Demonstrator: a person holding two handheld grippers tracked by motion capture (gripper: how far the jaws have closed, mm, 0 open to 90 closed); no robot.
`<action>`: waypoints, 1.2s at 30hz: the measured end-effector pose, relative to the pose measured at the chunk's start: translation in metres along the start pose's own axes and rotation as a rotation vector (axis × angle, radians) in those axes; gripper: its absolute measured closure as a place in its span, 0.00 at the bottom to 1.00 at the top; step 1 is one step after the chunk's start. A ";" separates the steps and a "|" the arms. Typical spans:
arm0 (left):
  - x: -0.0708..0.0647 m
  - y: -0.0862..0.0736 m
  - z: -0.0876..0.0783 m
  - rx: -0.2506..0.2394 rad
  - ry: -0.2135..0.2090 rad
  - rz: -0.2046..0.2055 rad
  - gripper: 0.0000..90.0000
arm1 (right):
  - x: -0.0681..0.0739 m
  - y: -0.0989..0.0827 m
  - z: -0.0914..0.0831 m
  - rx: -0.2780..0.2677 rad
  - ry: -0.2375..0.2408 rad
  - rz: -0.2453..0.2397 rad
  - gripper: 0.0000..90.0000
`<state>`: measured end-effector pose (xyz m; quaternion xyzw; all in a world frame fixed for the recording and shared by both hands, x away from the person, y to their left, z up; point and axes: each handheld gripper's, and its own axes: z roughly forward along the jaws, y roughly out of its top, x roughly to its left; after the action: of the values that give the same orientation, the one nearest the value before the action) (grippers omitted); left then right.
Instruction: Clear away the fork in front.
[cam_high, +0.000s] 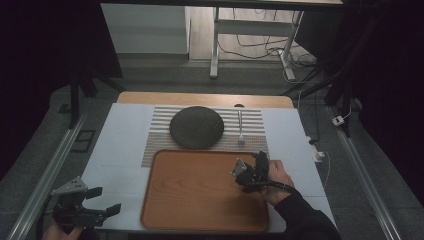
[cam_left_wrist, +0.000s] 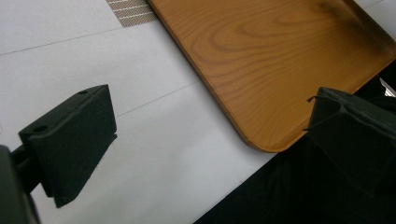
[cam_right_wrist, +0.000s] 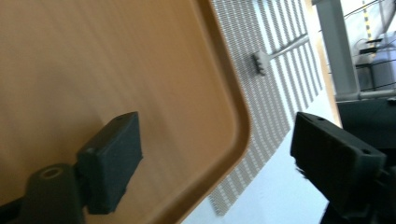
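Risk: right gripper (cam_high: 252, 171) sits low over the wooden tray's (cam_high: 200, 192) right rim; a jaw could catch the rim and shove the tray into the dark plate (cam_high: 196, 127) or the fork (cam_high: 240, 127) on the striped mat (cam_high: 252, 120). Jaws wide apart, empty. Left gripper (cam_high: 102, 200) at the table's near-left corner, gaping, empty.

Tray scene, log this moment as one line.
left gripper: open, off tray | right gripper: open over wooden tray | fork, dark plate: on mat

I work in a lab-like recording room: my white counter (cam_high: 120, 145) sits between metal rails (cam_high: 45, 175), with loose cables (cam_high: 260, 50) on the floor beyond, amid dark curtains.
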<state>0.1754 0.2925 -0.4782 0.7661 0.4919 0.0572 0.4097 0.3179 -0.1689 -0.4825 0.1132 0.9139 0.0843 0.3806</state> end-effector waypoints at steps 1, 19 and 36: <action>0.000 0.000 0.000 0.000 0.000 0.000 0.01 | -0.002 0.001 0.002 0.002 -0.007 -0.013 0.23; 0.000 0.000 0.000 0.000 -0.002 -0.002 0.01 | -0.040 0.018 0.046 0.027 -0.009 -0.006 0.45; 0.001 -0.001 -0.001 -0.002 -0.006 -0.007 0.01 | -0.058 0.029 0.088 0.070 0.015 -0.050 0.53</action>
<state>0.1746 0.2935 -0.4786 0.7641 0.4934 0.0538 0.4122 0.4242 -0.1506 -0.4976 0.1030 0.9217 0.0436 0.3715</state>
